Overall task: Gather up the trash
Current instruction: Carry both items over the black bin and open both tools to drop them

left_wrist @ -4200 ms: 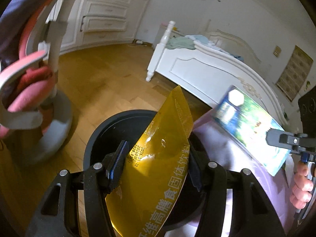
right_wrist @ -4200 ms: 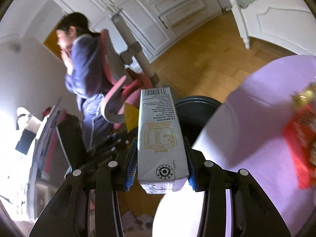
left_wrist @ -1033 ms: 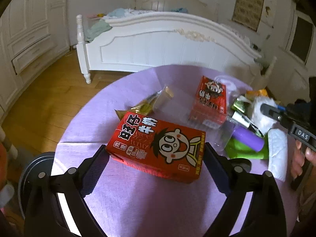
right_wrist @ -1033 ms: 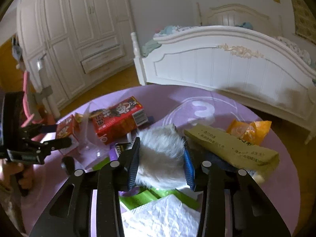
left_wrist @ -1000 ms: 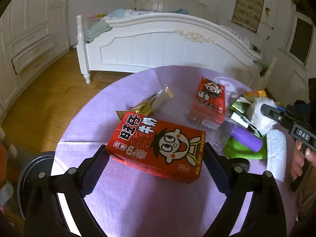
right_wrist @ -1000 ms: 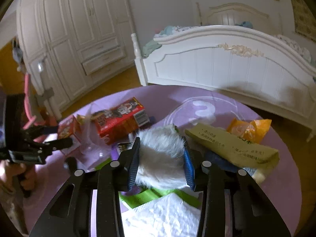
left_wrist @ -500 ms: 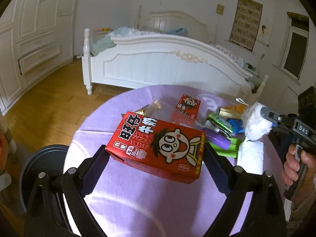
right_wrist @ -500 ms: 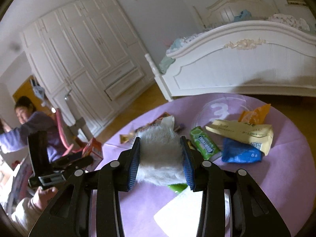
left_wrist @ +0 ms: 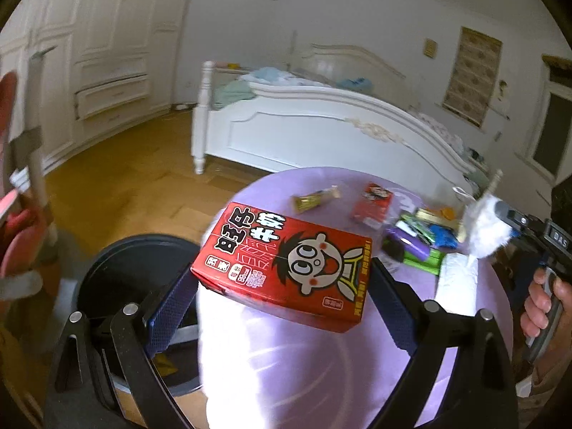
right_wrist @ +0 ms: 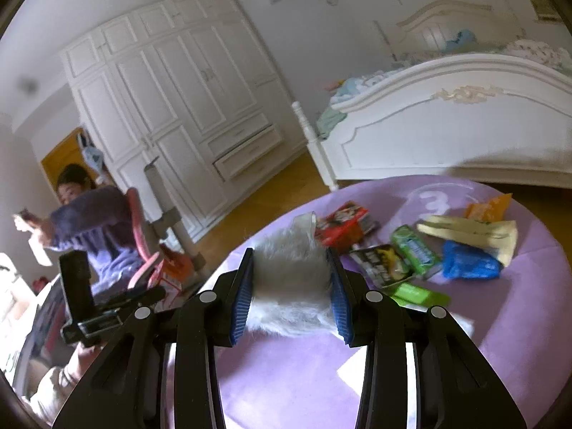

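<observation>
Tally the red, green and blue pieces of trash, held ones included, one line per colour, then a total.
Red: 2, the big carton held off the table and a small pack
Green: 2, a gum pack and a flat green piece
Blue: 1, a crumpled wrapper
Total: 5

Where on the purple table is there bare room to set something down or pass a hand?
The near half of the purple table is bare, bordered by its near rim and the litter beyond. Its left edge beside the black bin also looks free. The far right is crowded: small red box, green packet, blue bag, yellow wrapper.
</observation>
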A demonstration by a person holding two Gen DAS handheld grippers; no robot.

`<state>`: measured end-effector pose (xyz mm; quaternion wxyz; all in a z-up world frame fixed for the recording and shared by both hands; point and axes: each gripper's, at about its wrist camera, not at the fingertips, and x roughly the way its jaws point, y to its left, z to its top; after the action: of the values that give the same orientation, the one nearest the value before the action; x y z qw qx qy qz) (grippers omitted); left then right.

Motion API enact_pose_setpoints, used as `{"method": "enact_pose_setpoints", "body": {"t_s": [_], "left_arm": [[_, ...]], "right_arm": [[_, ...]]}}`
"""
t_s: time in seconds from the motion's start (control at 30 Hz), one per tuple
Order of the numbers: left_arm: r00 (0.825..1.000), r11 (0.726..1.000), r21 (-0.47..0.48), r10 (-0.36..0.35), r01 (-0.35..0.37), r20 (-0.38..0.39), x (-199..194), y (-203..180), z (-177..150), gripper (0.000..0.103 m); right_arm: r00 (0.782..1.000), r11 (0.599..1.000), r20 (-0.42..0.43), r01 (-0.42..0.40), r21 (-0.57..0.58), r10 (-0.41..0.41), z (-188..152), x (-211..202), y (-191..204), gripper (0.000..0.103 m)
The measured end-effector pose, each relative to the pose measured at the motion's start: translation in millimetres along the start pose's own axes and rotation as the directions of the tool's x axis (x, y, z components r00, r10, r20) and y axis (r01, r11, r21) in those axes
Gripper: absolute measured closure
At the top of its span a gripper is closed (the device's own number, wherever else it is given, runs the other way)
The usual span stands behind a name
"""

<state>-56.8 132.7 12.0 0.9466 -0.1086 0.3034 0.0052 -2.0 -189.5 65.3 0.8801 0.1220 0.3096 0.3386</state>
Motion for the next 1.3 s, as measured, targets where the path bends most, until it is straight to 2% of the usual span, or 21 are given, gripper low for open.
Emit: {"method": "enact_pose_setpoints", "body": {"t_s": [0.37, 0.8, 1.03, 1.3], "left_arm": [[0.996, 0.982, -0.167, 0.091, -0.09, 0.0, -18.9, 77.5, -37.4, 0.011], [0.996, 0.952, -0.292, 0.091, -0.093, -0.02, -7.7, 142.5, -75.3, 0.011], [0.997, 0.942, -0.326, 0.079, -0.083, -0.026, -1.6, 164.0, -83.7, 0.011], [0.998, 0.941, -0.331, 0.059, -0.065, -0.029, 4.7, 175.4, -87.7, 0.011]], "right_arm": [[0.986, 0.99, -0.132, -0.109, -0.084, 0.098, -16.6, 46.4, 75.3, 0.064], [0.928, 0.963, -0.305, -0.255, -0.092, 0.216, -34.0, 149.0, 159.0, 0.064], [0.906, 0.954, -0.327, -0.296, -0.039, 0.268, -34.0, 199.2, 177.9, 0.064], [0.908, 0.954, -0.315, -0.299, -0.027, 0.276, -35.0, 244.3, 194.2, 0.064]]}}
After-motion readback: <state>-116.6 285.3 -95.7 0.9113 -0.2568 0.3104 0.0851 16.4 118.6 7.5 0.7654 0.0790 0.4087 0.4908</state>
